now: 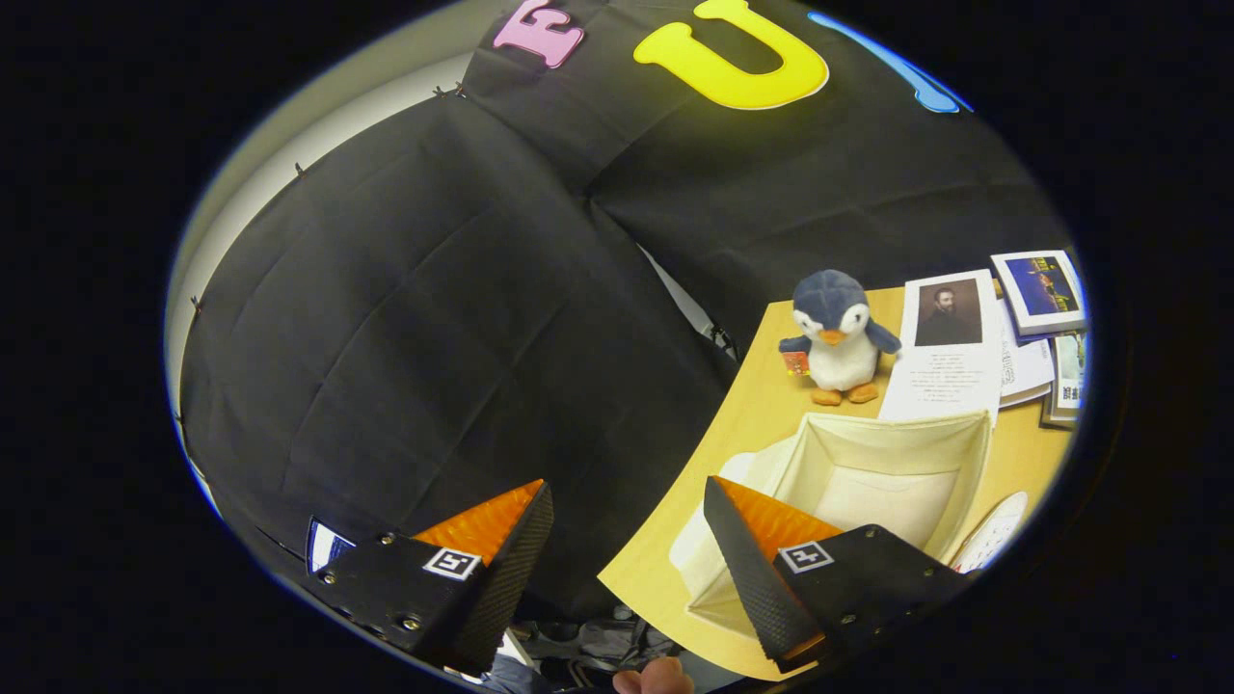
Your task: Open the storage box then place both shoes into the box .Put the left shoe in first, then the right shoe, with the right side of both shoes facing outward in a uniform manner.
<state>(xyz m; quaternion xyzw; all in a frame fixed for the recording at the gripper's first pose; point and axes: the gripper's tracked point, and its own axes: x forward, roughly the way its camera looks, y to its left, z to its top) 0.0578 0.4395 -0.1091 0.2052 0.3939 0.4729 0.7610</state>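
The gripper (627, 540) is held tilted, with its two fingers spread wide apart and nothing between them. The left finger (501, 569) lies over the black cloth wall (415, 318); the right finger (752, 569) overlaps the near left corner of the storage box (950, 453).

Storage box: one cream fabric box, standing on the wooden table (762, 405) with its top open. Its long axis runs from the right finger away toward the far end of the table. The interior that shows is pale and bare; the near part of the interior is hidden behind the right finger, so its contents there cannot be told.

Positions relative to the storage box:
- Beyond its far left corner: one plush penguin (837, 337), upright, facing the gripper, with a small red tag at its flipper.
- Beyond its far wall, just right of the penguin: one printed sheet with a portrait picture (947, 337), lying flat.
- Further right of that sheet: a small pile of booklets and cards (1041, 308), overlapping one another; their number cannot be told exactly.
- At its right near corner: part of a round white object (993, 530), cut off, identity unclear.

Below the fingers, off the table's near edge, one fingertip of a person (656, 678) shows.
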